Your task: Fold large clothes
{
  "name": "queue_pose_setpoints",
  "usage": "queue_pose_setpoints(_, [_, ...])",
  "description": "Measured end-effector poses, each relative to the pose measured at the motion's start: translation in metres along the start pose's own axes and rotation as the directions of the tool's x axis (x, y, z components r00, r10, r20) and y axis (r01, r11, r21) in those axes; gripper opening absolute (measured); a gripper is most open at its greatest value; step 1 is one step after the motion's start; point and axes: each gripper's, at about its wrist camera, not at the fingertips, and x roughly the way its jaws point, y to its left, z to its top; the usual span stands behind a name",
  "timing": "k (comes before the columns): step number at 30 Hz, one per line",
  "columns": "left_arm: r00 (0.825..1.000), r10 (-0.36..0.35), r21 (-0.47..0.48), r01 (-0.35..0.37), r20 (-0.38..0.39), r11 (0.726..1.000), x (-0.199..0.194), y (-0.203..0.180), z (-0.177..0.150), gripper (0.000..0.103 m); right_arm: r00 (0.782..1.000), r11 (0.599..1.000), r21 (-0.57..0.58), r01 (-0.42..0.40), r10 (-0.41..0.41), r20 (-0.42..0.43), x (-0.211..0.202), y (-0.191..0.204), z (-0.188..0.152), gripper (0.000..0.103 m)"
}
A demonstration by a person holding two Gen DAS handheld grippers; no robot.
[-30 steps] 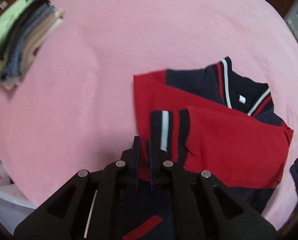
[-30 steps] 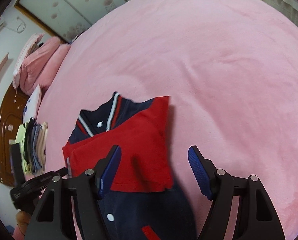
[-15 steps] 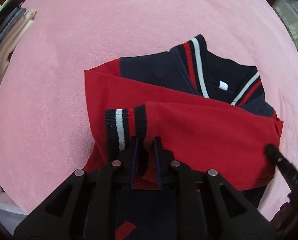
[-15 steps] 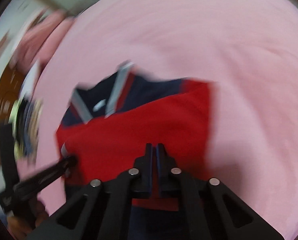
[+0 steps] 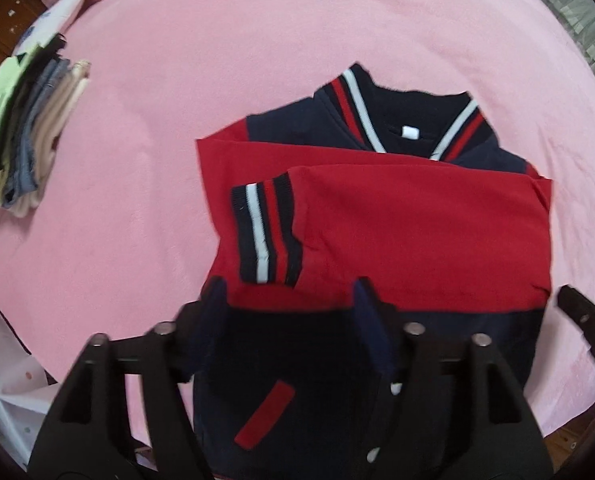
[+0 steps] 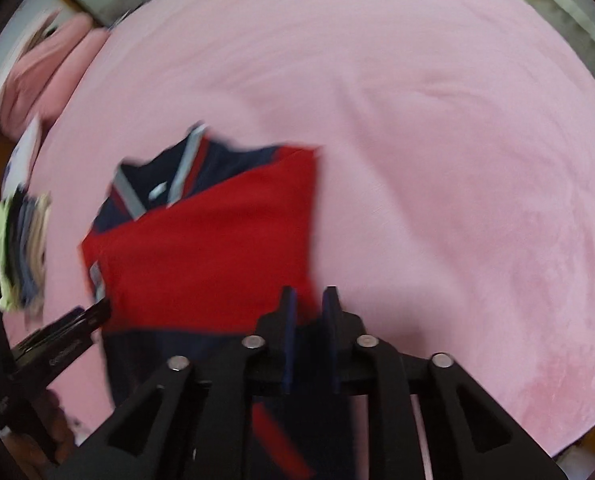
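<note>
A navy and red jacket (image 5: 397, 240) lies on the pink bed, both red sleeves folded across its chest, striped cuff (image 5: 265, 234) on top, collar away from me. My left gripper (image 5: 289, 300) is open above the jacket's navy lower body, holding nothing. In the right wrist view the jacket (image 6: 209, 248) is blurred. My right gripper (image 6: 309, 300) has its fingers nearly closed with a narrow gap at the jacket's right edge; dark navy cloth shows between the fingers, but blur hides whether they pinch it.
A pile of folded clothes (image 5: 29, 132) lies at the left of the pink bedspread (image 5: 257, 40). Pink pillows (image 6: 45, 76) lie at the far left. The right gripper's tip (image 5: 585, 320) shows at the left wrist view's right edge.
My left gripper has opened and let go of the sleeve, which now lies across the chest. My right gripper moved from over the sleeve to the jacket's right edge, its fingers slightly parted.
</note>
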Motion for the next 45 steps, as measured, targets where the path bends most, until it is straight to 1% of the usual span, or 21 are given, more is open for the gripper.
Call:
queue_pose_setpoints(2, [1.0, 0.006, 0.017, -0.006, 0.015, 1.0, -0.02, 0.011, -0.005, 0.065, 1.0, 0.999, -0.036, -0.021, 0.02, -0.016, -0.003, 0.027, -0.007, 0.039])
queue_pose_setpoints(4, [0.999, 0.027, 0.032, -0.027, 0.027, 0.999, -0.032, 0.017, -0.013, 0.066, 1.0, 0.996, -0.087, -0.018, 0.017, -0.004, -0.011, 0.049, -0.013, 0.046])
queue_pose_setpoints(5, [0.998, 0.043, 0.042, -0.044, 0.038, 0.998, -0.036, 0.019, -0.016, 0.066, 1.0, 0.994, -0.11, -0.015, 0.016, 0.008, -0.016, 0.058, -0.015, 0.053])
queue_pose_setpoints(6, [0.997, 0.063, 0.057, -0.066, 0.055, 0.996, -0.042, 0.024, -0.02, 0.066, 1.0, 0.992, -0.123, -0.023, 0.024, 0.012, -0.019, 0.065, -0.017, 0.058])
queue_pose_setpoints(7, [0.995, 0.073, 0.066, -0.077, 0.065, 0.995, -0.047, 0.023, -0.023, 0.066, 0.999, 0.989, -0.145, -0.043, 0.044, 0.009, -0.021, 0.072, -0.019, 0.067])
queue_pose_setpoints(8, [0.994, 0.078, 0.074, -0.084, 0.075, 0.994, -0.049, 0.026, -0.025, 0.066, 0.999, 0.986, -0.159, -0.05, 0.051, 0.006, -0.021, 0.078, -0.021, 0.071])
queue_pose_setpoints(11, [0.994, 0.066, 0.092, -0.073, 0.084, 0.993, -0.057, 0.027, -0.032, 0.066, 1.0, 0.977, -0.21, -0.031, 0.032, 0.001, -0.023, 0.1, -0.032, 0.072])
queue_pose_setpoints(13, [0.995, 0.049, 0.1, -0.058, 0.09, 0.993, -0.061, 0.024, -0.038, 0.066, 1.0, 0.978, -0.208, -0.031, 0.031, -0.007, -0.021, 0.104, -0.039, 0.074])
queue_pose_setpoints(14, [0.994, 0.042, 0.108, -0.053, 0.097, 0.993, -0.062, 0.024, -0.041, 0.066, 0.999, 0.979, -0.203, -0.031, 0.03, -0.011, -0.019, 0.101, -0.04, 0.075])
queue_pose_setpoints(16, [0.993, 0.04, 0.13, -0.055, 0.112, 0.99, -0.061, 0.021, -0.045, 0.066, 1.0, 0.98, -0.2, -0.006, 0.003, -0.015, -0.017, 0.099, -0.048, 0.076])
queue_pose_setpoints(20, [0.99, 0.048, 0.185, -0.072, 0.132, 0.98, -0.055, 0.016, -0.055, 0.066, 0.999, 0.972, -0.23, 0.041, -0.042, 0.001, -0.009, 0.094, -0.056, 0.076])
queue_pose_setpoints(22, [0.99, 0.045, 0.206, -0.072, 0.133, 0.976, -0.053, 0.015, -0.063, 0.066, 0.998, 0.969, -0.238, 0.06, -0.06, 0.008, -0.009, 0.091, -0.061, 0.076])
queue_pose_setpoints(24, [0.991, 0.043, 0.222, -0.07, 0.127, 0.972, -0.052, 0.015, -0.072, 0.066, 0.995, 0.961, -0.258, 0.1, -0.096, 0.029, -0.013, 0.09, -0.069, 0.078])
queue_pose_setpoints(26, [0.993, 0.027, 0.235, -0.054, 0.117, 0.97, -0.053, 0.017, -0.082, 0.066, 0.993, 0.958, -0.261, 0.12, -0.114, 0.04, -0.016, 0.088, -0.075, 0.08])
queue_pose_setpoints(29, [0.994, -0.001, 0.242, -0.027, 0.114, 0.97, -0.055, 0.021, -0.094, 0.066, 0.99, 0.959, -0.245, 0.142, -0.132, 0.056, -0.023, 0.084, -0.092, 0.081])
queue_pose_setpoints(32, [0.994, -0.007, 0.257, -0.022, 0.111, 0.966, -0.056, 0.03, -0.112, 0.066, 0.983, 0.953, -0.245, 0.18, -0.169, 0.066, -0.025, 0.085, -0.114, 0.081])
queue_pose_setpoints(36, [0.997, -0.01, 0.267, -0.011, 0.077, 0.964, -0.053, 0.046, -0.136, 0.066, 0.98, 0.953, -0.226, 0.201, -0.194, 0.055, -0.024, 0.084, -0.147, 0.081])
queue_pose_setpoints(39, [1.0, -0.018, 0.258, 0.011, 0.022, 0.966, -0.043, 0.066, -0.154, 0.066, 0.983, 0.962, -0.199, 0.185, -0.181, 0.041, -0.023, 0.079, -0.173, 0.081])
queue_pose_setpoints(41, [0.999, -0.029, 0.233, 0.031, -0.014, 0.972, -0.034, 0.082, -0.166, 0.066, 0.986, 0.97, -0.174, 0.167, -0.164, 0.033, -0.02, 0.072, -0.188, 0.082])
queue_pose_setpoints(43, [0.996, -0.077, 0.184, 0.084, -0.044, 0.979, -0.024, 0.101, -0.177, 0.066, 0.985, 0.971, -0.162, 0.174, -0.17, 0.038, -0.017, 0.063, -0.204, 0.082])
queue_pose_setpoints(45, [0.987, -0.146, 0.119, 0.153, -0.067, 0.981, -0.011, 0.122, -0.188, 0.066, 0.982, 0.965, -0.184, 0.185, -0.175, 0.071, -0.012, 0.055, -0.22, 0.082])
